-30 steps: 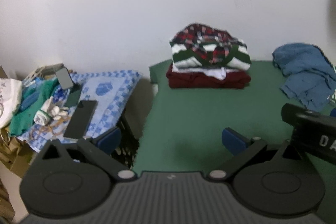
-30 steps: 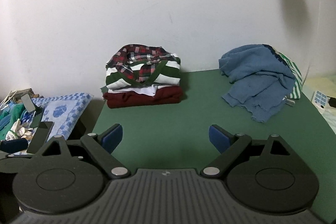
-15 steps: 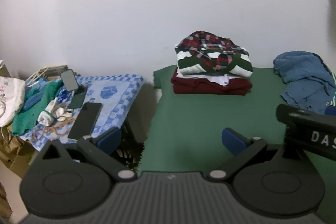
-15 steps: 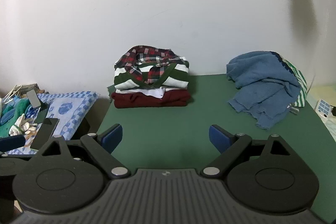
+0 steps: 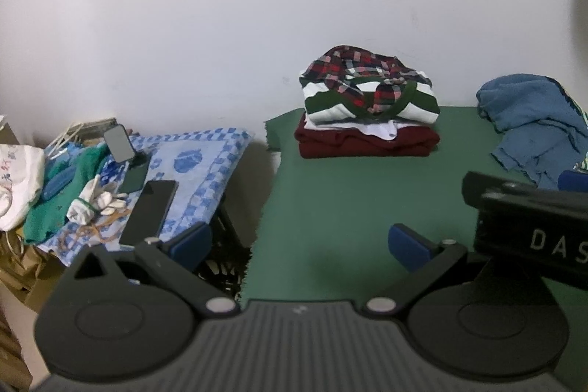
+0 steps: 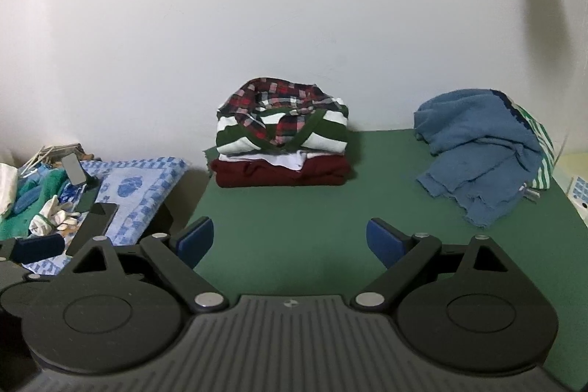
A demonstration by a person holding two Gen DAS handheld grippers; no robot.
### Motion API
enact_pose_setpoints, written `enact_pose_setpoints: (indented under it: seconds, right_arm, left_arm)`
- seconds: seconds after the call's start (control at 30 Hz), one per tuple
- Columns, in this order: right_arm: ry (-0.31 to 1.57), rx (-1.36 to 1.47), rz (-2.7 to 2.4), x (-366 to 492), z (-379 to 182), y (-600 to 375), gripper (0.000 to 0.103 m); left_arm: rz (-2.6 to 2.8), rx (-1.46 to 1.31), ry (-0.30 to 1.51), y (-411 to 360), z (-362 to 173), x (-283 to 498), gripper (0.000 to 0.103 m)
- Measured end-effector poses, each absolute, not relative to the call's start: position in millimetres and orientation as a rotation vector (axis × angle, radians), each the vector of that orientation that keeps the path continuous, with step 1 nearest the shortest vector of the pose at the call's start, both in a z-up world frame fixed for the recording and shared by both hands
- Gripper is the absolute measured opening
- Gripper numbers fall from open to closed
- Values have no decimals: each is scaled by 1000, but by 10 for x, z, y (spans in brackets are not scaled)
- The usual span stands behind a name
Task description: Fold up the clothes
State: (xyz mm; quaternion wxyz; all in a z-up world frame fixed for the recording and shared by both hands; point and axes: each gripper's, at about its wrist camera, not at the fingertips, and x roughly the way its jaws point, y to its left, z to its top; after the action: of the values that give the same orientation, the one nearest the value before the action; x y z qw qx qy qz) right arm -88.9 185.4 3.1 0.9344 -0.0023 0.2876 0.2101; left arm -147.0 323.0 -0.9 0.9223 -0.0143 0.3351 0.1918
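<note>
left gripper (image 5: 299, 241): jaws spread wide, nothing between the blue pads, hanging over the near left edge of the table (image 5: 341, 201)
right gripper (image 6: 290, 239): same deal – wide open and empty, over the near middle of the table, its black body also pokes into the left view on the right side
table: green top, pushed against a white wall (image 6: 257, 24), bare in the middle
stack (image 6: 281, 149): folded clothes at the back of the table, touching or nearly touching the wall – dark red piece at the bottom, a white one on it, green-and-white striped next, plaid shirt (image 6: 279, 98) on top
blue garment (image 6: 477, 149): unfolded, crumpled in a heap at the back right of the table, well apart from the stack, edges look frayed
striped cloth (image 6: 540, 149): green and white, tucked under the blue garment on its right side, mostly hidden
side surface (image 5: 205, 164): left of the table and lower, covered with a blue checked cloth
phones: one dark phone (image 5: 149, 212) lying flat on the checked cloth, another phone (image 5: 117, 143) propped upright behind it
gloves (image 5: 92, 202): white bundle just left of the flat phone
green fabric (image 5: 55, 197): bunched up further left of the gloves, beside something white at the frame edge, can't tell what that is
</note>
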Motion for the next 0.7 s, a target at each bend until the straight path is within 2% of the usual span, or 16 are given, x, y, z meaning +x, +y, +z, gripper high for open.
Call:
enact_pose_setpoints:
  seconds: [0.7]
  right_arm:
    - [616,-39,402,-810,-21,1926,94]
  left_arm:
    - [384,-71,722,3302,-97,-1376,103]
